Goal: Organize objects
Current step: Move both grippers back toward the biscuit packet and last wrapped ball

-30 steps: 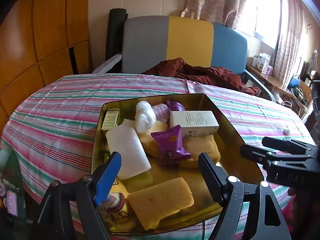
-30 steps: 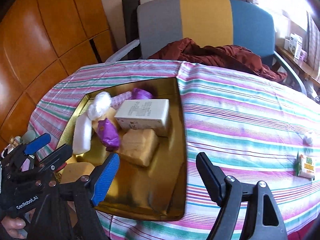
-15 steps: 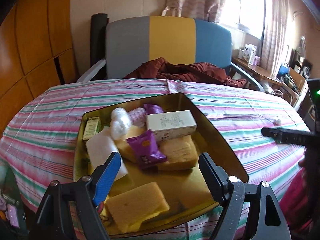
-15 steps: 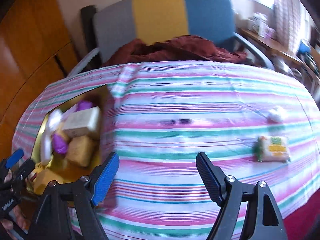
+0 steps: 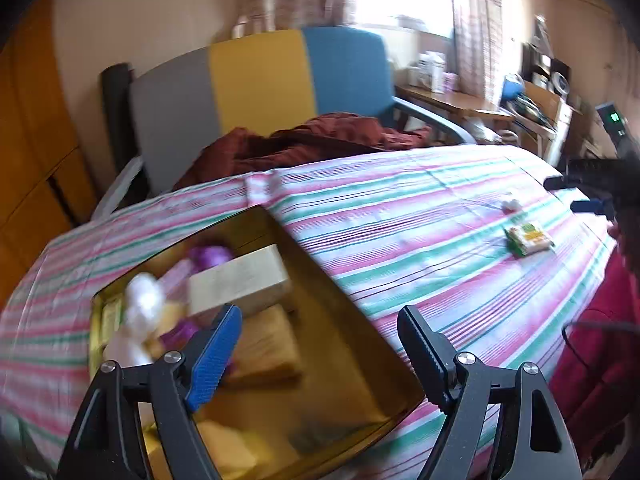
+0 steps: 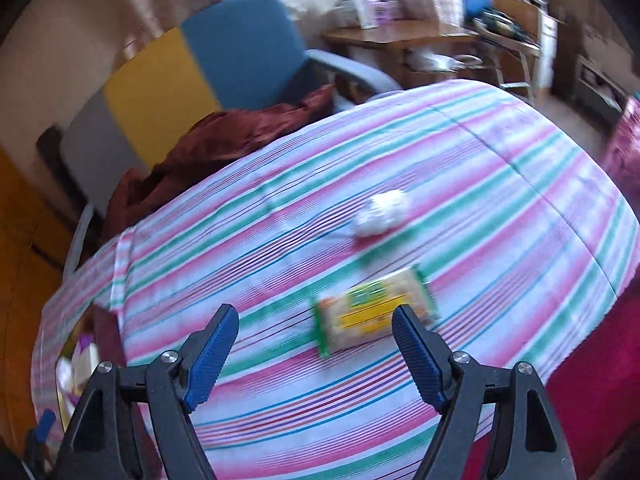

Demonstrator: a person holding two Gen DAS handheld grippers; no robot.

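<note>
A gold tray (image 5: pixel 352 356) on the striped tablecloth holds a white box (image 5: pixel 240 280), yellow sponges (image 5: pixel 268 344), white and purple packets. My left gripper (image 5: pixel 320 332) hangs open over the tray's right half, nothing between its fingers. In the right wrist view a green and yellow snack packet (image 6: pixel 372 312) lies on the cloth, with a small white wad (image 6: pixel 384 212) beyond it. My right gripper (image 6: pixel 314 328) is open just above the cloth, the packet lying a little beyond its right finger. The packet (image 5: pixel 528 236) and the right gripper's fingertips (image 5: pixel 592 204) also show at the left view's right edge.
A grey, yellow and blue chair (image 5: pixel 260 76) with a dark red cloth (image 5: pixel 304 144) stands behind the table. A wooden side table (image 6: pixel 400 36) with clutter sits by the window. Red fabric (image 5: pixel 600 328) hangs at the table's right edge.
My right gripper has swung right, away from the tray, to the snack packet, rolling as it went. My left gripper has also shifted right over the tray. Both stayed open.
</note>
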